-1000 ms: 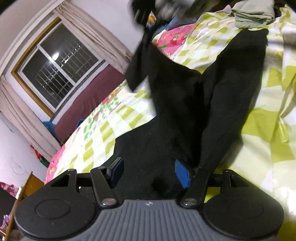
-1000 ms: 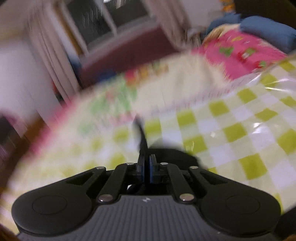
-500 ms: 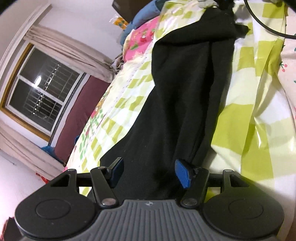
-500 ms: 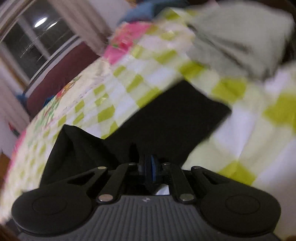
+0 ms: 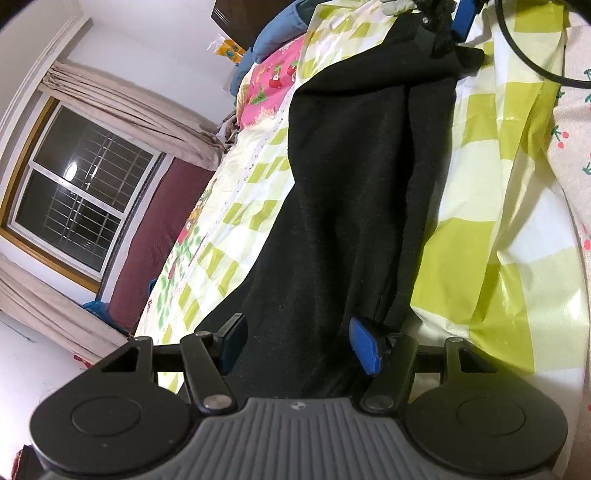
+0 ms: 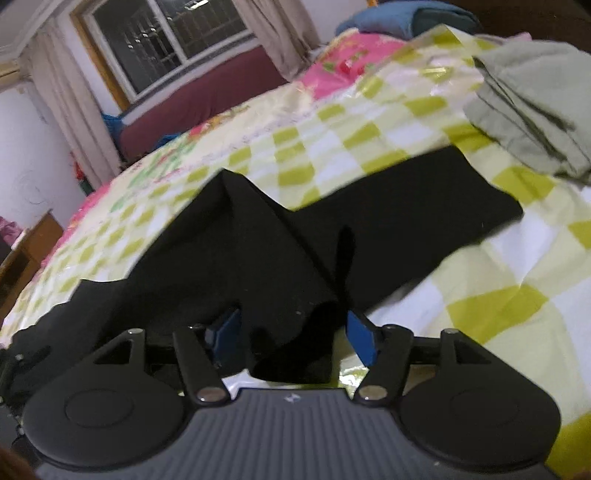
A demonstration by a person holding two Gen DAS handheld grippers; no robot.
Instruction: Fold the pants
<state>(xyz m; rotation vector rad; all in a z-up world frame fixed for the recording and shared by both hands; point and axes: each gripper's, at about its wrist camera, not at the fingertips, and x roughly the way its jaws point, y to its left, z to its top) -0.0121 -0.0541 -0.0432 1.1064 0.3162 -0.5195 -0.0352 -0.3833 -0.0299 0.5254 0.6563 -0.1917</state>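
Black pants (image 5: 354, 192) lie lengthwise on the yellow-checked bedspread (image 5: 491, 192), one leg laid over the other. My left gripper (image 5: 299, 343) is open, its blue pads either side of the near end of the cloth. In the right wrist view the pants (image 6: 258, 251) lie with a raised fold and a flat leg end (image 6: 436, 206). My right gripper (image 6: 291, 336) is open with loose black cloth between its pads. The right gripper (image 5: 458, 18) also shows at the far end in the left wrist view.
A folded grey-green garment (image 6: 535, 107) lies on the bed beyond the pants. Pink floral bedding (image 6: 343, 66) and a blue pillow (image 6: 399, 22) sit at the head. A window with curtains (image 5: 74, 199) is at the left. A black cable (image 5: 524, 55) crosses the bedspread.
The right gripper, shut on the leg end, carried it across over the other leg, set it down and opened. The left gripper stayed open at the near end.
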